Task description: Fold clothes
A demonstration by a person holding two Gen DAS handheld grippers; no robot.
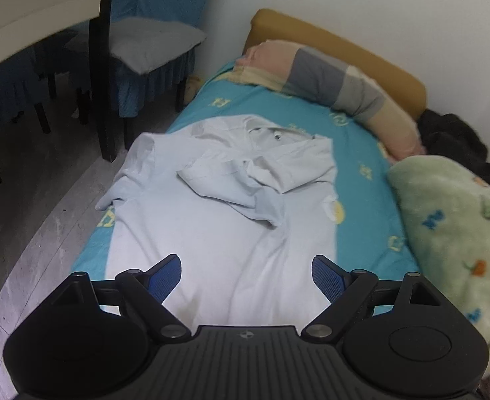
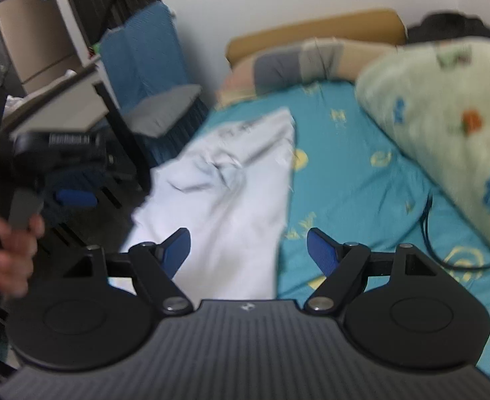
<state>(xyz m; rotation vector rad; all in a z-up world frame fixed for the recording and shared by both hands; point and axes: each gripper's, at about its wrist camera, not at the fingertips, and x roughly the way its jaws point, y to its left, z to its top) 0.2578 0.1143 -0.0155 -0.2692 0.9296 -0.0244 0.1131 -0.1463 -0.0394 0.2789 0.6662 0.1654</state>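
A pale white-blue polo shirt [image 1: 211, 220] lies flat on the turquoise bed sheet [image 1: 358, 180], collar at the far end, its right sleeve folded in over the chest. My left gripper [image 1: 246, 275] is open and empty above the shirt's lower hem. In the blurred right wrist view the shirt [image 2: 231, 206] lies left of centre. My right gripper [image 2: 248, 250] is open and empty above the shirt's right edge. The left gripper [image 2: 58, 166] shows at the far left, held in a hand.
A striped pillow [image 1: 328, 73] and mustard headboard [image 1: 345, 50] lie at the far end. A green blanket [image 1: 455, 233] is bunched on the right, dark clothing [image 1: 451, 136] behind it. Blue-covered chairs [image 1: 151, 46] and a table [image 1: 28, 16] stand left. A black cable [image 2: 445, 250] crosses the sheet.
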